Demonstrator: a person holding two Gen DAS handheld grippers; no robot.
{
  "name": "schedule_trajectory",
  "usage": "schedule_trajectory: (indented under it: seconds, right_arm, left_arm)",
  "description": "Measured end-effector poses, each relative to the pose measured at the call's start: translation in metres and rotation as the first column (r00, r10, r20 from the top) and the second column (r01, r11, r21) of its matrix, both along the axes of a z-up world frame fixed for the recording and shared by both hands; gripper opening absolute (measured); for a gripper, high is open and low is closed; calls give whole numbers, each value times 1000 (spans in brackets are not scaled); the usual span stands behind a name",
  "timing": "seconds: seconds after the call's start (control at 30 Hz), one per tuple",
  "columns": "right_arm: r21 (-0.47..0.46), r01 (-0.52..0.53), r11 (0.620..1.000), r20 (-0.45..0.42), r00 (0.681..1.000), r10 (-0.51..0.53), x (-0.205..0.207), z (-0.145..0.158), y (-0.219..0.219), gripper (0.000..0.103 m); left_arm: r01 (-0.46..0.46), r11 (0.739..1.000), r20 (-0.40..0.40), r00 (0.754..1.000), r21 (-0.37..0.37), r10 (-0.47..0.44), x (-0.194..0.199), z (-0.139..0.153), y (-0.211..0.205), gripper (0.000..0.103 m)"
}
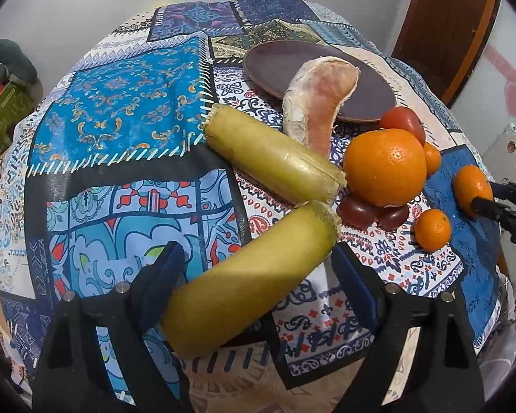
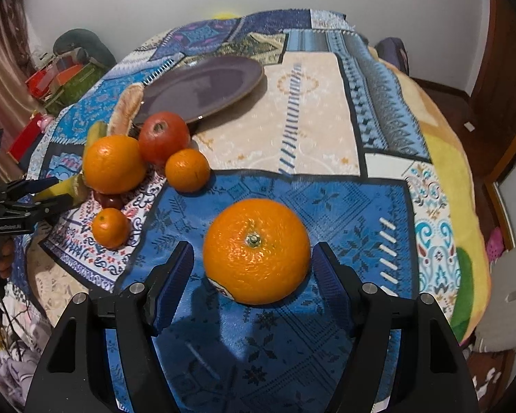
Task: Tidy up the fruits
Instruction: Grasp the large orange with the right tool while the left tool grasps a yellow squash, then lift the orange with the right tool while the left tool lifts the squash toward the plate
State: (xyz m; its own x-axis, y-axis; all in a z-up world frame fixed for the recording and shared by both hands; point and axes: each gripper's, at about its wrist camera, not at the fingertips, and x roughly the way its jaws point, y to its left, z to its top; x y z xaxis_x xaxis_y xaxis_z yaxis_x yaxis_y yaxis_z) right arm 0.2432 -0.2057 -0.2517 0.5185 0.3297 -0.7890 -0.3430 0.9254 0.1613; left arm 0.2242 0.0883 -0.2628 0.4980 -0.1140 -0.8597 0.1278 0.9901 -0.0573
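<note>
Your left gripper (image 1: 254, 268) has its fingers spread around the nearer sugarcane piece (image 1: 247, 275), not yet clenched; the cane lies slantwise between them, so it probably needs a squarer grip. Your right gripper (image 2: 254, 275) is likewise released, its fingers flanking the big orange (image 2: 256, 251) with a gap on each side, on the blue patch of the counter (image 2: 326, 206). The purple plate (image 2: 203, 86) waits bare at 11 o'clock from that orange, likely the destination. The remaining fruit clusters at 10 o'clock, beside the plate's near rim.

Fruits (image 2: 113, 163) lie clustered just before the plate (image 2: 203, 89), on the tablecloth (image 2: 309, 120).
</note>
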Motion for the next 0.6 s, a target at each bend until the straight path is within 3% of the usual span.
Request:
schedule_trajectory:
  seconds: [0.23,0.6]
  right_arm:
    - [-4,6,1000,-18,1000,-6,5,-8,3,67]
    - [30,11,999,4,1000,-11,-2,0,-2,62]
  left_arm:
    - [7,999,-12,1000,-42,-7,-1,2,-4,62]
    - [-22,994,-84,996,-105,13,-23,12,-5,36]
